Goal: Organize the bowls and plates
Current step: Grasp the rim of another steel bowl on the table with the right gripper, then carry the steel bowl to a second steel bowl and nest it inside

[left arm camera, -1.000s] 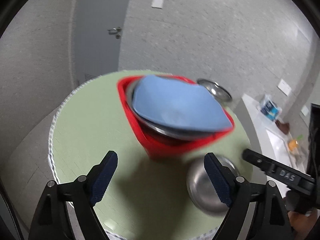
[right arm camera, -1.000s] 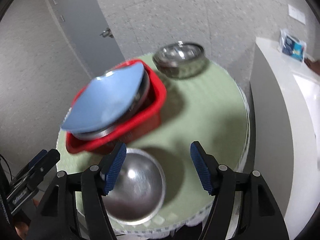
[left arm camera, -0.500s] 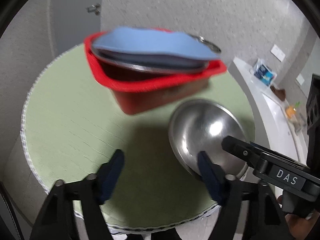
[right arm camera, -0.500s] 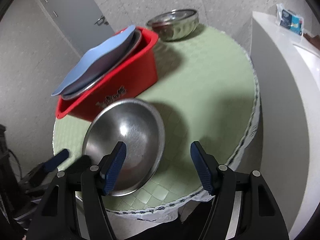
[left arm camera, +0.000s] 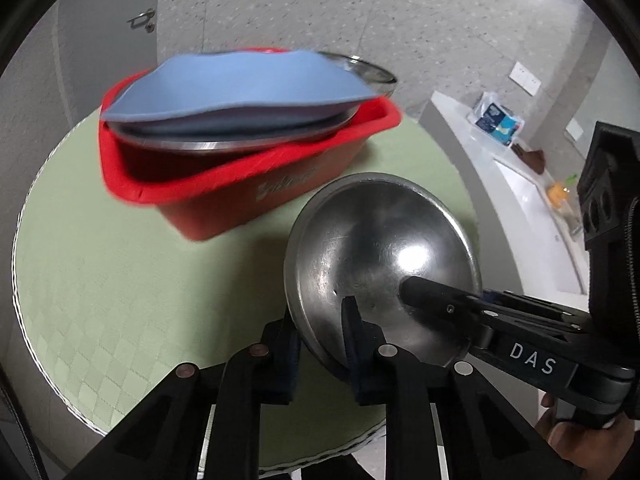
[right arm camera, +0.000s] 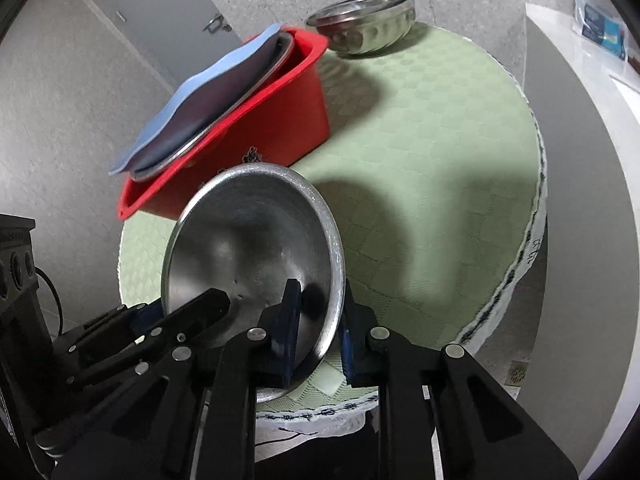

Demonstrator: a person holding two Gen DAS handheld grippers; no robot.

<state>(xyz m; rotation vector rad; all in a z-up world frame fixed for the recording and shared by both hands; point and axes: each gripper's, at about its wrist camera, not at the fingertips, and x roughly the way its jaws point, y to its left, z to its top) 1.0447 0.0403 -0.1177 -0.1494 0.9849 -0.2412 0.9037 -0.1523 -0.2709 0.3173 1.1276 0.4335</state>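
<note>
Nearest me, both of my claws are now pinching the rim of the shallow round steel plate (left arm camera: 380, 256), where a second ago they were standing wide above it. My left claw (left arm camera: 320, 344) is clamping the rim at the plate's 6 o'clock, one pad inside and one outside. My right claw (right arm camera: 316, 332) is gripping the rim at about 5 o'clock in its own view. The plate is tilting up off the round table with the pale green checked cloth (right arm camera: 420, 160), so I judge the lift is starting and the plate is bound for the stack.

Beyond it, at 11 o'clock, the red rectangular plastic tub (left arm camera: 224, 196) is holding a steel dish (left arm camera: 208, 144) with a wavy-edged blue plate (left arm camera: 240, 76) on top.

My right view is showing the hammered steel bowl (right arm camera: 364, 24) whole at 12 o'clock, standing apart behind the tub; my left view is catching only its rim. My left view alone is showing a hand (left arm camera: 576, 440) at 4 o'clock.
</note>
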